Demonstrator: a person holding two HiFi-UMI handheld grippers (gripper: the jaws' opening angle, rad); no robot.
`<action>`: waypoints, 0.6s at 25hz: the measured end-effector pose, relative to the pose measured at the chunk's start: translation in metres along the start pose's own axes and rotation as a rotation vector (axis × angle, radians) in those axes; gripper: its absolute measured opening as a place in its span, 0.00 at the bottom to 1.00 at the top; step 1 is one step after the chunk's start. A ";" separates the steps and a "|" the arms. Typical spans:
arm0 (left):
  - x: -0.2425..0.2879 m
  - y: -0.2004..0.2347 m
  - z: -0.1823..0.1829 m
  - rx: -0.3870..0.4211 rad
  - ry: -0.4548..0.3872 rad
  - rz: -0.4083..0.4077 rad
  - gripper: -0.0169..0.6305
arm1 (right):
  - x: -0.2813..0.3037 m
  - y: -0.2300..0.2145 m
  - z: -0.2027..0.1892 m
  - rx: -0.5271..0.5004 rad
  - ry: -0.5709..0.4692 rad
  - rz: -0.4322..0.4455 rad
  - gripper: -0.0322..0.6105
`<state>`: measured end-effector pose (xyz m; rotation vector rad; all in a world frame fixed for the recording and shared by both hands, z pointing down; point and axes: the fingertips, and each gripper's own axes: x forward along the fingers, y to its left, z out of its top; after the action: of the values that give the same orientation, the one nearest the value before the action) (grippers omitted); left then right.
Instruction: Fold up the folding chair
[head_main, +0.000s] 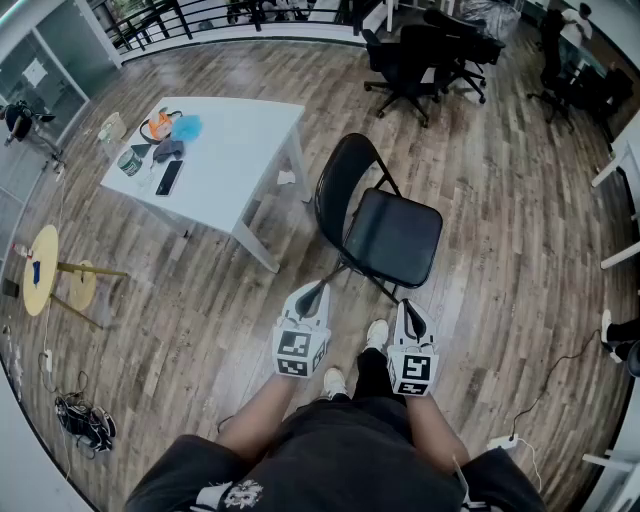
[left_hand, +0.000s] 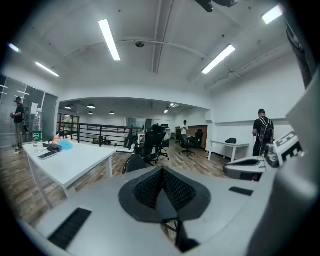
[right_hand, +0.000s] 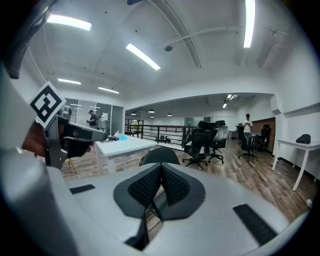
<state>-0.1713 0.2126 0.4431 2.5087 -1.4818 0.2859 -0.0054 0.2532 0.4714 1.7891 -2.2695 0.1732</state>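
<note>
A black folding chair (head_main: 385, 225) stands unfolded on the wooden floor, its rounded backrest (head_main: 343, 175) toward the white table and its padded seat facing me. My left gripper (head_main: 312, 296) is shut and empty, just short of the seat's near left corner. Beside it my right gripper (head_main: 409, 312) is also shut and empty, near the seat's front edge. In the left gripper view the chair's backrest (left_hand: 134, 162) peeks over the closed left gripper (left_hand: 161, 181). In the right gripper view the backrest (right_hand: 159, 155) rises behind the closed right gripper (right_hand: 160, 181).
A white table (head_main: 230, 180) with a phone, a cup and small items stands left of the chair. Black office chairs (head_main: 425, 55) cluster at the back. A round wooden stool (head_main: 45, 270) is at far left. Cables (head_main: 85, 420) lie on the floor. People stand in the distance.
</note>
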 end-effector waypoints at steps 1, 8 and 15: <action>0.012 0.003 0.001 0.001 0.004 0.001 0.03 | 0.012 -0.007 -0.003 0.003 0.009 -0.001 0.07; 0.096 0.027 0.002 0.009 0.057 0.009 0.03 | 0.089 -0.054 -0.025 0.039 0.065 -0.010 0.07; 0.179 0.062 0.003 0.010 0.133 0.072 0.03 | 0.163 -0.114 -0.057 0.061 0.158 0.005 0.07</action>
<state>-0.1404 0.0328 0.4944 2.3958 -1.5227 0.4641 0.0766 0.0868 0.5627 1.7330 -2.1798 0.3745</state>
